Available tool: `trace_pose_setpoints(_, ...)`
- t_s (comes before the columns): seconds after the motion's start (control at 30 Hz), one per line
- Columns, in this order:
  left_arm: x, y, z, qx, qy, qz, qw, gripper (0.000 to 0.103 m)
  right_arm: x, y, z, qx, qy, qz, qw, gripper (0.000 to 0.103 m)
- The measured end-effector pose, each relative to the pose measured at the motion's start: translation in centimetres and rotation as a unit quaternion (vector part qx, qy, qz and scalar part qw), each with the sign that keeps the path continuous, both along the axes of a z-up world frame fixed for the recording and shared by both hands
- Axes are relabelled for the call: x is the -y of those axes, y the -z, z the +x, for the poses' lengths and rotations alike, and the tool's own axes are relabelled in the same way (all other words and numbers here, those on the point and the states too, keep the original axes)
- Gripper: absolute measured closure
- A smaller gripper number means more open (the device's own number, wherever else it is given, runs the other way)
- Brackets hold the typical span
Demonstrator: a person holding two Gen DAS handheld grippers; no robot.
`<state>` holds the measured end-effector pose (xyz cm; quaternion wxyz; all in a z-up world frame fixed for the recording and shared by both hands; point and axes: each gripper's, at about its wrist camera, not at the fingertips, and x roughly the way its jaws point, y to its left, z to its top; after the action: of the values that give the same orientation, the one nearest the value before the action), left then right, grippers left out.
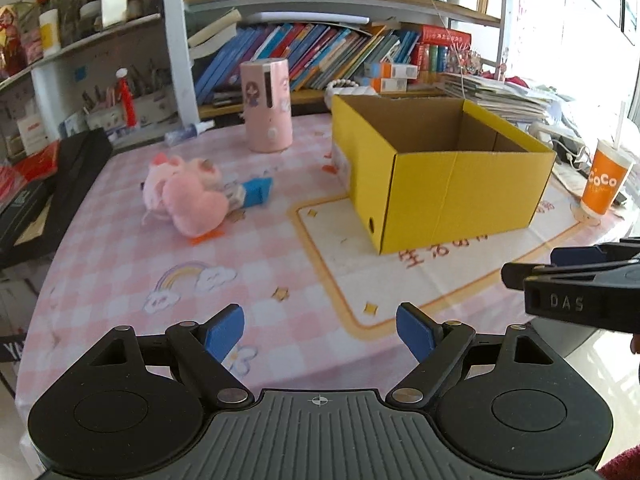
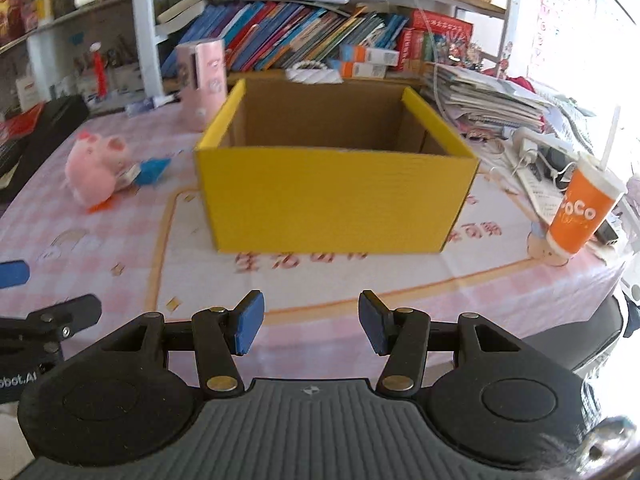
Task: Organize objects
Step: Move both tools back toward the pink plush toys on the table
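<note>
Grippers, left gripper and right gripper, hang with jaws apart, holding nothing, facing the yellow cardboard box beside a pink plush pig.

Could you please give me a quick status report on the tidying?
Left gripper and right gripper open, empty. Pink plush pig toy on table, left of open yellow cardboard box. Path clear.

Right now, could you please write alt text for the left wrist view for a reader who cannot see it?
An open yellow cardboard box stands on a pink checked tablecloth, with a pink plush toy lying to its left and a pink cylinder upright behind the toy. The left tongs hang open and hold nothing in the foreground; crowded bookshelves fill the background.
</note>
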<state>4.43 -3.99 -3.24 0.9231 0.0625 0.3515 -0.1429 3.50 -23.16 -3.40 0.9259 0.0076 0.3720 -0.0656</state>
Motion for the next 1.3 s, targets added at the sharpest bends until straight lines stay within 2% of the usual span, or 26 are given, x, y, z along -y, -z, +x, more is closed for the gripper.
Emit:
trace_pose_setpoints(0.5, -4.1, 0.3, -3.4, -0.011, -0.011, 0.01, 0.9998, 0.016, -5.4, 0.9, -3.0, -0.015, -0.039, 0.013, 0.999, 0.052)
trace_pose_setpoints(0.7, -5.9, 0.0, -4.0, -0.005, -0.022, 0.012, 0.9997, 0.012, -7.3, 0.7, -3.3, -0.008, -0.054, 0.017, 0.998, 0.05)
trace_pose_setpoints(1.3, -11.4, -0.8, -4.9, 0.012, -0.066, 0.003, 0.9978, 0.012, -12.7, -0.3, -3.0, 0.012, -0.099, 0.019, 0.995, 0.049)
